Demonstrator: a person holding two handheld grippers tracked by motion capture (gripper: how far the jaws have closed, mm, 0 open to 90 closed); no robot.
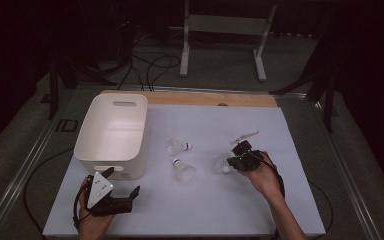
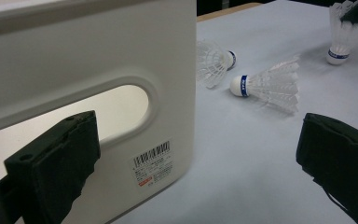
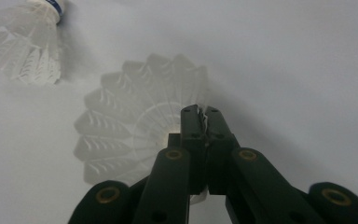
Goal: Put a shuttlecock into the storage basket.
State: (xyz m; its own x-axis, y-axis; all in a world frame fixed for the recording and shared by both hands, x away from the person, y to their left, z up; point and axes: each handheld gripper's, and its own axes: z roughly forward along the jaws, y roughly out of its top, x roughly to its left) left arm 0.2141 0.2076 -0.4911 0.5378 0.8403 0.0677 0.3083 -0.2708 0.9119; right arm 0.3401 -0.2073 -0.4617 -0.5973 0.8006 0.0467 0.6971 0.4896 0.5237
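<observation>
Taking the white bin [image 1: 112,135] as the marker, the work looks like gathering shuttlecocks into it, and it seems barely begun: as far as the high view shows, the bin's inside is bare and all three shuttlecocks are on the white table mat [image 1: 205,210].

Nearest the person, just in front of the bin's near wall, the left gripper [image 1: 121,187] rests low on the mat in the left hand [image 1: 92,210]. Its jaws stand wide apart with nothing between them, aimed towards the bin's near corner; in the left gripper view the handle slot and a barcode label [image 2: 153,162] sit between the two pads.

Right of the bin and well apart from it, the right gripper [image 1: 234,161] is tilted down at the rightmost shuttlecock [image 3: 140,126]. Its jaws are pinched together on the edge of the feather skirt, as the right gripper view shows, with a sliver of feather caught between the tips. That shuttlecock appears to sit on the mat, not yet lifted. The right hand [image 1: 262,177] reaches in from the near right, forearm angled towards the bin.

Between that grip and the bin lie a second shuttlecock [image 1: 182,170], on its side, and beyond it a third shuttlecock [image 1: 177,146], closest to the bin's right wall. By my reckoning all three carries are still to do, this grasp being the first
</observation>
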